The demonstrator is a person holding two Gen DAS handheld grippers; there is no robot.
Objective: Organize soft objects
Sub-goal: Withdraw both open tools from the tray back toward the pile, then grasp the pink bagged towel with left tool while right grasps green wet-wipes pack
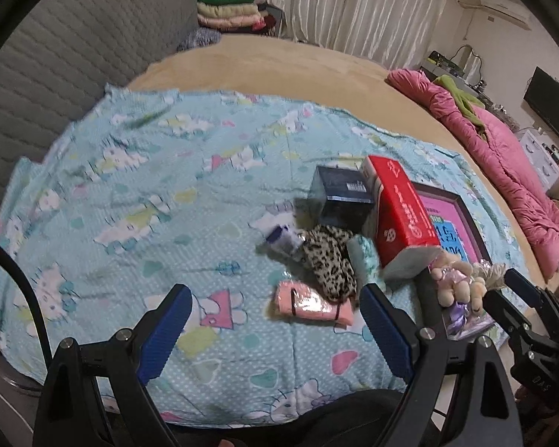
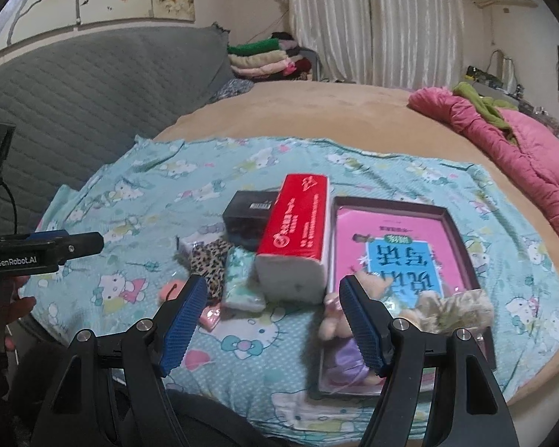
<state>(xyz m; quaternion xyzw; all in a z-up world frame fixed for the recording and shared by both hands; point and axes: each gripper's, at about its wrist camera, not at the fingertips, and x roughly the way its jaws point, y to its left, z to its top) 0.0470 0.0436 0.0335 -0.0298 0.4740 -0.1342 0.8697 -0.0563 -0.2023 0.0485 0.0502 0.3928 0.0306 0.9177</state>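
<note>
**Both grippers open above the cluttered bed sheet**

Right now I have both tools hovering over the cartoon-cat sheet [image 1: 138, 193] spread on the tan bed [image 2: 316, 111], and neither one is holding anything. My left gripper [image 1: 275, 303] has its blue pads spread wide with only sheet between them; the right gripper [image 2: 274, 294] is parted too, its jaws empty.

From the left wrist view, the soft things sit in a cluster at about 1 o'clock from the gripper — a pink wrapped packet [image 1: 313, 303] lies closest, just beside the right pad. Touching it at 12 o'clock is a leopard-print cloth [image 1: 329, 260], and a mint-patterned tissue pack [image 1: 365, 260] lies against that cloth at its 3 o'clock. A red tissue pack [image 1: 398, 212] leans tilted over a dark box [image 1: 341, 195] behind them.

From the right wrist view, a shallow box [image 2: 462, 246] holding a pink book [image 2: 384, 238] lies at 1 o'clock — a small plush doll [image 2: 335, 324] in purple rests at its near edge, partly hidden by my right pad. A pink quilt [image 2: 521, 149] is bunched well apart at 2 o'clock.
</note>
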